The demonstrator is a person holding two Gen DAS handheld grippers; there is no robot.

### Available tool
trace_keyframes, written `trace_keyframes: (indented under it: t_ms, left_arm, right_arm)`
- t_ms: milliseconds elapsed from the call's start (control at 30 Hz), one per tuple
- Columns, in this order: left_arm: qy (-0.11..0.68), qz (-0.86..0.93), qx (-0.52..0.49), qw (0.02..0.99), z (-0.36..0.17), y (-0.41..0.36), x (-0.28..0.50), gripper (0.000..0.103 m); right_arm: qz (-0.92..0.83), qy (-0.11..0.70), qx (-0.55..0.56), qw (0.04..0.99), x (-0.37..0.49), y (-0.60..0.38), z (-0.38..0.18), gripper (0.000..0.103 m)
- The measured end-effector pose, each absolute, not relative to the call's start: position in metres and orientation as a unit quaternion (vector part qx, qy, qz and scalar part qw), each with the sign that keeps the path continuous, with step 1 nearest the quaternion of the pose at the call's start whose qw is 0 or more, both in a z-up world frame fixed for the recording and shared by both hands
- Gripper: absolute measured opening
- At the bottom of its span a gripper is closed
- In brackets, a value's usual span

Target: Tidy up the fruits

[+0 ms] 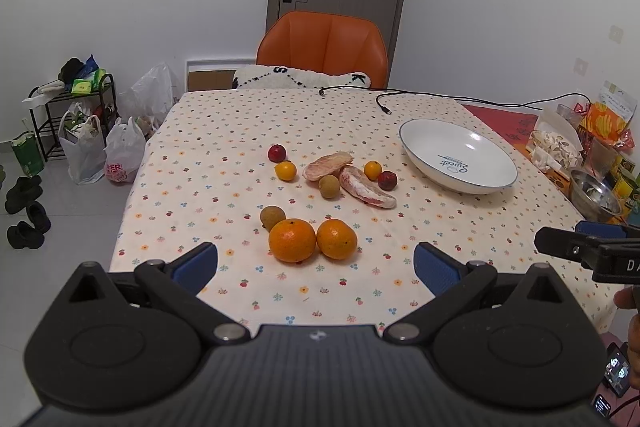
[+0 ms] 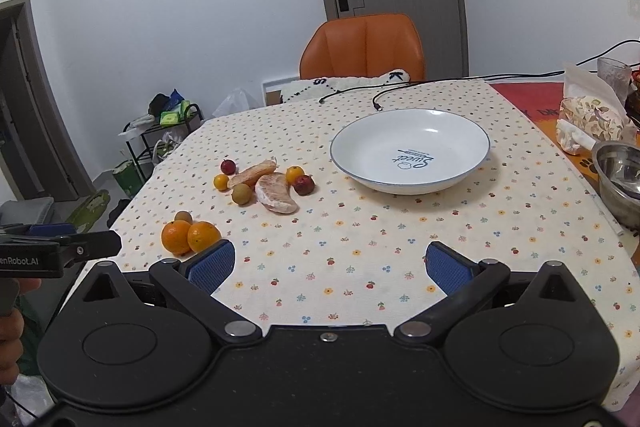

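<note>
My left gripper [image 1: 316,263] fills the bottom of its frame with its jaws spread wide and nothing between them; the blue pads [image 1: 198,261] frame bare desk cloth. Just above that gap, in the lower middle of the frame, two oranges [image 1: 292,241] sit side by side and touching, with a small brown longan [image 1: 272,216] tucked against the upper left of the left-hand one.

Higher up, around the centre of the frame, lies the rest of the fruit: two peeled pomelo segments [image 1: 366,187], a second longan [image 1: 329,186] between them, a small yellow-orange kumquat [image 1: 285,171] to their left with a dark red fruit [image 1: 277,153] above it, and another kumquat [image 1: 372,169] and red fruit [image 1: 387,180] close together on their right.

The white bowl [image 1: 424,143], with blue lettering inside, stands empty at centre right of the frame, well apart from the fruit. A steel bowl [image 1: 596,193] sits at the right edge of the desk [image 1: 224,131].

My right gripper [image 2: 328,265] is likewise wide apart and holds nothing, low in its own frame over open cloth, with the white bowl above it. In the left view it pokes in at the right edge. An orange chair [image 1: 322,45] stands behind the desk.
</note>
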State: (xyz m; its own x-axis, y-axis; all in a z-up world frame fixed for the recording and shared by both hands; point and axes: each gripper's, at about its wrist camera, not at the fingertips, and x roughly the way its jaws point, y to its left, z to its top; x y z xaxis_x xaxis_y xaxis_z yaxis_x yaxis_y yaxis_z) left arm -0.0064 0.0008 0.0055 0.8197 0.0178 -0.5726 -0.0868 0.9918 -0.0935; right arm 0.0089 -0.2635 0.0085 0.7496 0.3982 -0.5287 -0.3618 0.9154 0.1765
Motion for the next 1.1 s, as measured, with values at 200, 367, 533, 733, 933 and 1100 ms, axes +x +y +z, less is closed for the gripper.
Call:
trace_keyframes:
  t_ms: [200,367,533,733,933,1100]
  left_arm:
    - [0.3,0.028,-0.058,0.952,0.0058,0.0013,-0.0065,0.103]
    - [0.3,0.028,-0.059,0.952,0.0062,0.0025,-0.0073,0.103]
    - [0.301,0.028,-0.061,0.951,0.0063,0.0042,-0.008,0.103]
    - [0.301,0.023,-0.063,0.951,0.0046,0.0041,-0.0069,0.103]
    - [0.301,0.023,-0.064,0.951,0.0037,0.0042,-0.0062,0.103]
    - [0.3,0.022,-0.064,0.951,0.0033,0.004,-0.0067,0.103]
  right_arm:
    - [0.202,0.295,0.029,0.933,0.0089,-0.2628,0.0078,0.103]
    - [0.205,0.297,0.024,0.932,0.0078,-0.2612,0.0087,0.103]
    - [0.209,0.296,0.02,0.932,0.0065,-0.2605,0.0103,0.103]
    - [0.21,0.296,0.017,0.932,0.006,-0.2593,0.0109,0.103]
    - [0.209,0.296,0.016,0.932,0.0059,-0.2591,0.0109,0.103]
    - [0.209,0.296,0.016,0.932,0.0061,-0.2594,0.011,0.103]
